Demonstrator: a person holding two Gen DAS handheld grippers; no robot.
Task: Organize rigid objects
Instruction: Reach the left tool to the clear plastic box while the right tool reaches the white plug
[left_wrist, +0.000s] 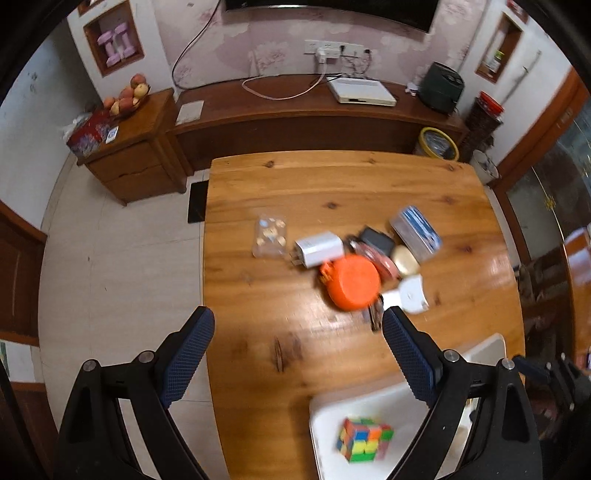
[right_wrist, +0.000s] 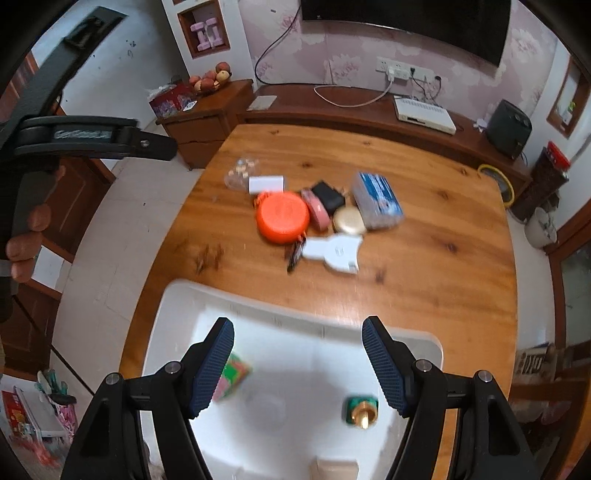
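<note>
On top of the room's tiled floor stands the largest item, a square table (left_wrist: 351, 184) of glossy knotted pine with rounded corners.

White plastic bin (right_wrist: 295, 332), smooth-walled, rectangular with rounded rim, at the table's near edge. Contents: one multicoloured puzzle cube (left_wrist: 364, 439), faces of small square tiles, lying near the bin's left wall; one small green block with a brass threaded fitting (right_wrist: 361, 410), toward the bin's right side.

Left gripper (left_wrist: 297, 354), black frame, blue cross-hatched pads, jaws spread wide and empty, above bare table beside the bin. Right gripper (right_wrist: 297, 363), same make, jaws apart with nothing between them, above the bin's interior.

Cluster near the table's middle, items touching or just beside one another:
- Orange round plastic case (left_wrist: 352, 282), flat-lidded, with a clip on one side.
- Clear rectangular box with blue printed contents (left_wrist: 415, 232), at the cluster's right end.
- White flat plastic piece with a flared end (right_wrist: 334, 253), nearest the bin.
- White rectangular plug-in charger (left_wrist: 319, 249), prongs visible.
- Clear plastic bag of small pale pieces (left_wrist: 271, 236), at the left end.
- Black blocky adapter (right_wrist: 328, 195).
- Pink oval case (right_wrist: 316, 210), on edge against the orange case.
- Gold round tin (right_wrist: 349, 220), smooth-lidded.
- Small dark slim item (right_wrist: 294, 254), blurred, form unclear.
</note>
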